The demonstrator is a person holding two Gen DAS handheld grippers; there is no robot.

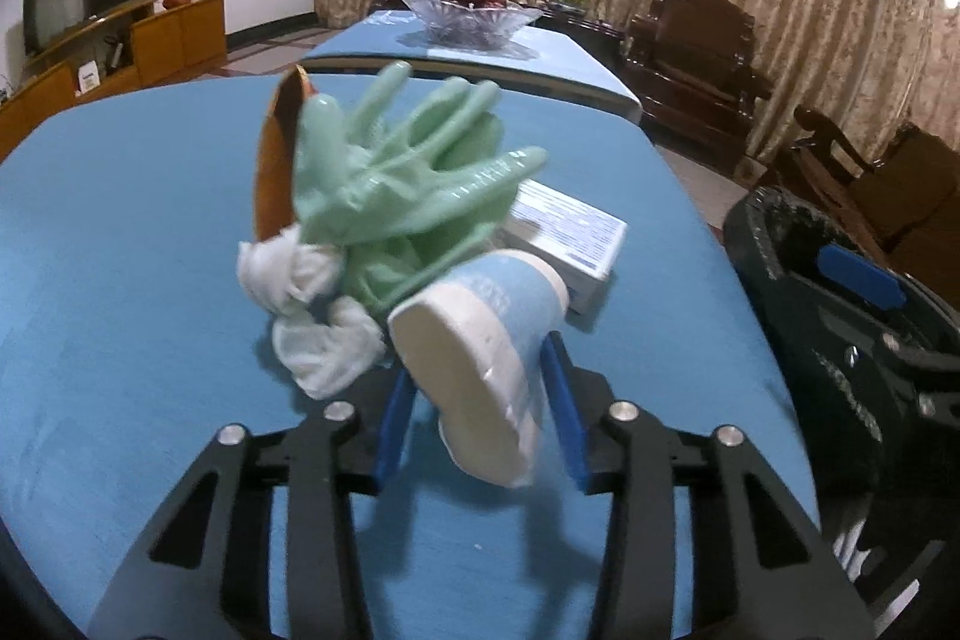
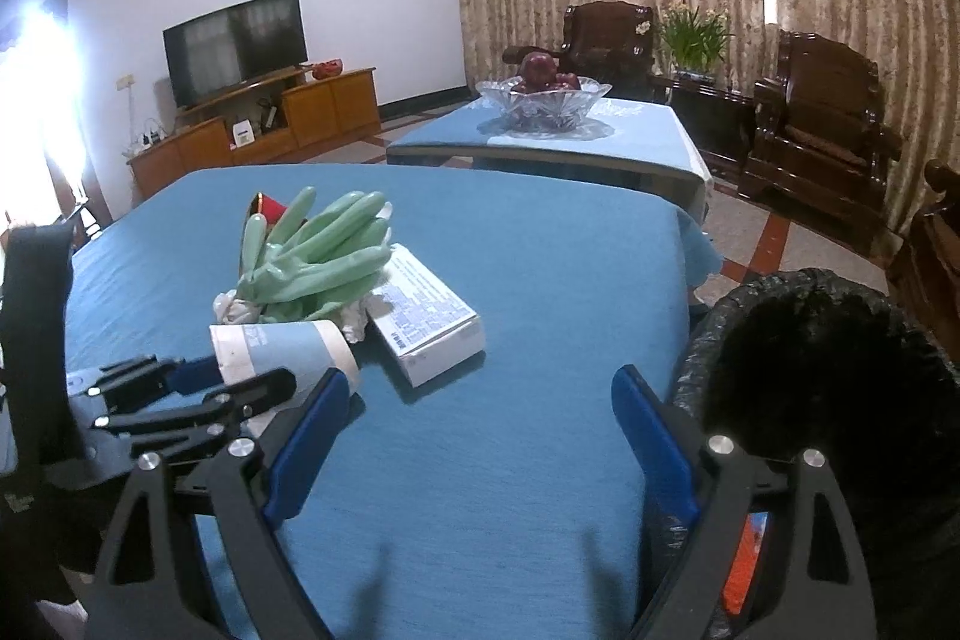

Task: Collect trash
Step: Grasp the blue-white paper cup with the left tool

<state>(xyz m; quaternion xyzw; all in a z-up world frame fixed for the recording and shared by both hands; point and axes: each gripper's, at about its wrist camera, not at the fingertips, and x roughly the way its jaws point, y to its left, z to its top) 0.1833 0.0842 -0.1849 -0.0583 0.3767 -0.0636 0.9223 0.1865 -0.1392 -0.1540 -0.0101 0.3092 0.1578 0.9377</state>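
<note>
A light blue and white paper cup (image 1: 480,328) lies on its side, base towards the left wrist camera. My left gripper (image 1: 480,361) is shut on it, both blue pads pressing its squashed sides. In the right wrist view the same cup (image 2: 282,346) sits in the left gripper (image 2: 240,377) at the left. Behind it lie green rubber gloves (image 1: 408,172), crumpled white tissue (image 1: 312,304), an orange packet (image 1: 279,154) and a white printed box (image 2: 432,322). My right gripper (image 2: 480,436) stands open above the blue tablecloth, nothing between its fingers.
A bin lined with a black bag (image 2: 822,358) stands off the table's right edge, close to the right gripper. The blue table (image 2: 540,250) has bare cloth at front and right. Beyond are a second table with a glass fruit bowl (image 2: 543,100) and dark wooden armchairs.
</note>
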